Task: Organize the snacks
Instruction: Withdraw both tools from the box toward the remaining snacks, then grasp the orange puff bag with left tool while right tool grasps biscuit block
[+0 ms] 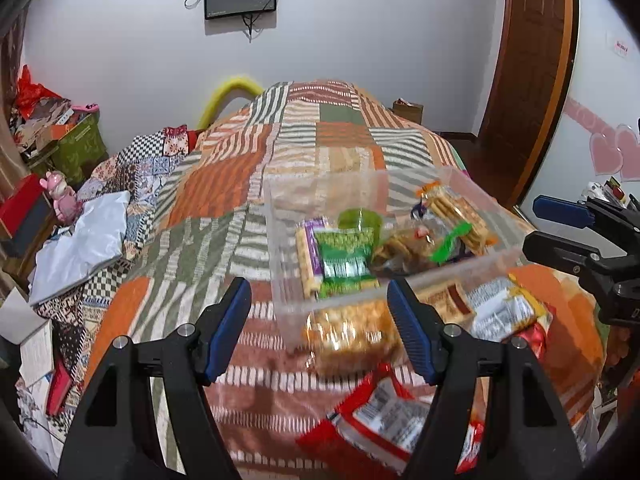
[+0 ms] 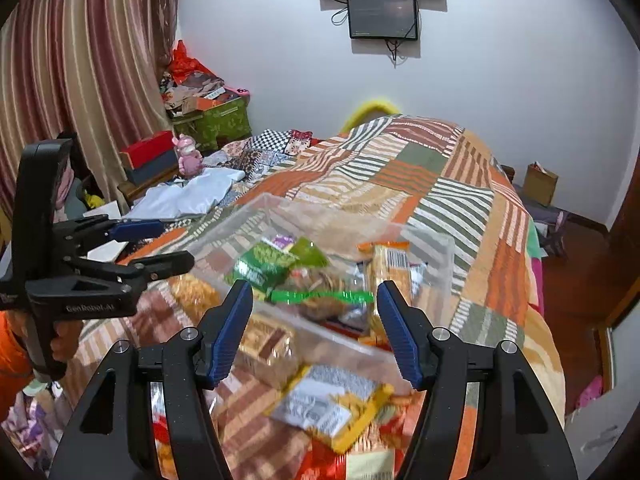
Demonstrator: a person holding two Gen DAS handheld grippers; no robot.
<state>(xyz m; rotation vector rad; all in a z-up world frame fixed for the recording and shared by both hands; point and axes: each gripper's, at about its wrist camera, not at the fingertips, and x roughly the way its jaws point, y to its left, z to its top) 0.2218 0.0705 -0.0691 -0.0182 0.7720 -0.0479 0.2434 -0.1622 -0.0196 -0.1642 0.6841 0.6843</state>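
A clear plastic bin (image 1: 280,240) (image 2: 440,248) sits on the patchwork bed (image 1: 320,140). It holds a green snack pack (image 1: 346,256) (image 2: 260,264), an orange biscuit pack (image 1: 456,208) (image 2: 390,264) and other snacks. In front of the bin lie a bag of golden puffs (image 1: 348,332) (image 2: 192,292), a brown biscuit pack (image 1: 448,300) (image 2: 268,344), a yellow-and-white packet (image 1: 504,312) (image 2: 328,404) and a red-and-white packet (image 1: 384,416). My left gripper (image 1: 320,320) (image 2: 176,242) hovers open above the puffs, holding nothing. My right gripper (image 2: 316,320) (image 1: 532,222) is open and empty over the bin's near wall.
A white plastic bag (image 1: 84,240) and patterned cloths lie on the bed's left side. Beyond them are a pink figurine (image 1: 62,196), red boxes and a green box (image 1: 80,148) piled with clutter. A wooden door (image 1: 528,60) stands at the right; screens hang on the far wall.
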